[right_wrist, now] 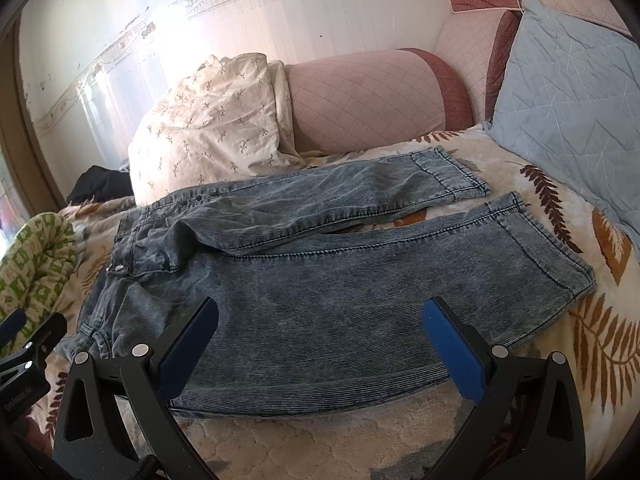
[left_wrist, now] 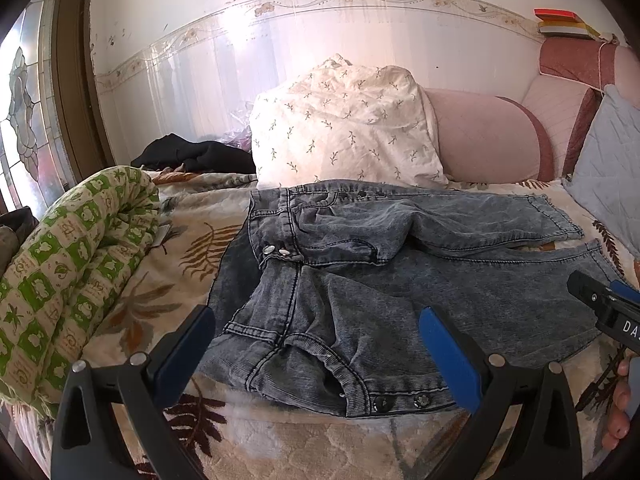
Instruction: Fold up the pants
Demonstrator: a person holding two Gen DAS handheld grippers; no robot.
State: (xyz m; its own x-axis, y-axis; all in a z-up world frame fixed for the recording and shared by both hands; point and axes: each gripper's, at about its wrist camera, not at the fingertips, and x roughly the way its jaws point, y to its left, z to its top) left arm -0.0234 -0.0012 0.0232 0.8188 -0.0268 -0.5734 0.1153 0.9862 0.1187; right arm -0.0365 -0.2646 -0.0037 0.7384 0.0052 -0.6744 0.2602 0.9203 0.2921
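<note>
Faded blue-grey jeans [left_wrist: 360, 276] lie spread flat on a leaf-patterned bedspread [left_wrist: 192, 248], waistband to the left and both legs running right, slightly apart at the cuffs. My left gripper [left_wrist: 320, 352] hangs open over the near side of the waistband, nothing between its blue pads. In the right wrist view the jeans [right_wrist: 340, 280] fill the middle, and my right gripper [right_wrist: 320, 340] stands open above the near leg's thigh, holding nothing. The right gripper's body [left_wrist: 608, 308] shows at the left view's right edge; the left gripper's body [right_wrist: 28, 352] shows at the right view's left edge.
A white floral pillow [left_wrist: 344, 124] and a pink bolster [left_wrist: 488, 136] lie behind the jeans. A rolled green-and-white quilt [left_wrist: 68, 264] sits on the left, dark clothing [left_wrist: 192, 156] behind it. A pale blue cushion [right_wrist: 572, 92] leans on the right. A hand [left_wrist: 620, 400] shows at the right edge.
</note>
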